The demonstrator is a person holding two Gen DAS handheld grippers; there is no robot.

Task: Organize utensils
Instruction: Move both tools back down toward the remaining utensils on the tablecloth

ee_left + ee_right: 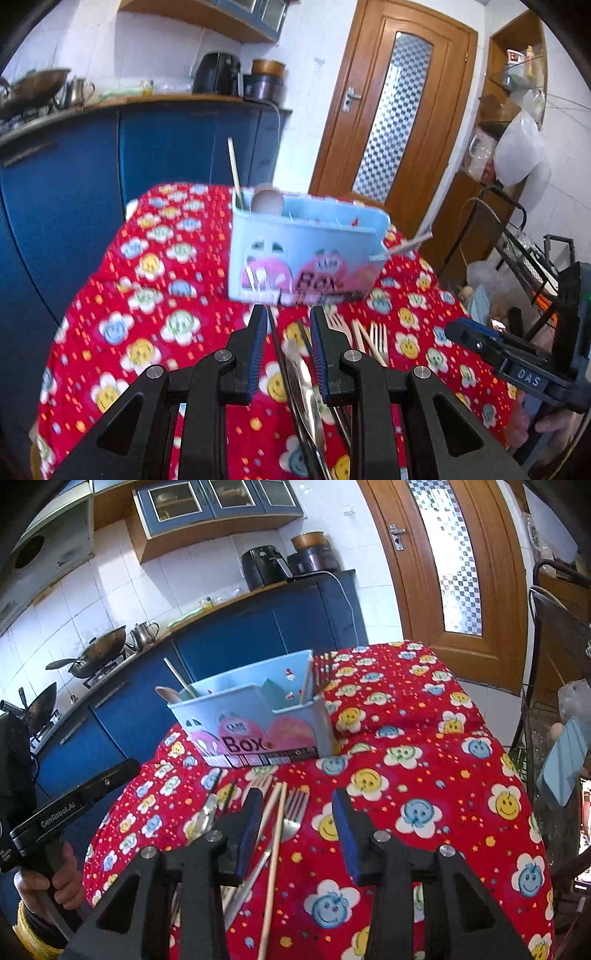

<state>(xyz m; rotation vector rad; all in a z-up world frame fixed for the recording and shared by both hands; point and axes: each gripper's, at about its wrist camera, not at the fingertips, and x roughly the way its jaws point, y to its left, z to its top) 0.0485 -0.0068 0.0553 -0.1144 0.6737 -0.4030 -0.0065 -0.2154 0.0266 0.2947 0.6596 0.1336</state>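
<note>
**Two claws low over the cutlery, box ahead**

Left claw [288,314] sits at the bottom centre of its view with its pads a narrow gap apart; a knife [295,373] runs through that gap, but I cannot tell whether the pads press on it. Just right of it on the cloth [155,295] lie a fork [378,339] and pale chopsticks [364,341].

My right claw [299,805] stands spread, nothing between its pads but cloth. Its left finger [245,830] overlaps a spoon [205,818], and beside it in the lower centre lie chopsticks and a fork.

The blue box [251,716] stands upright on the cloth above the claws, in the middle of both views, well apart from the loose cutlery. A wall inside splits it into compartments. In the right wrist view the left compartment holds a wooden spoon [168,694] and a thin stick [181,679] leaning out over the rim; the narrow right compartment holds a pale stick [307,679] and dark fork tines [323,672] at its far edge. The middle looks empty as far as I can see.

A hand [48,882] grips the left tool's handle at the lower left of the right view.
</note>
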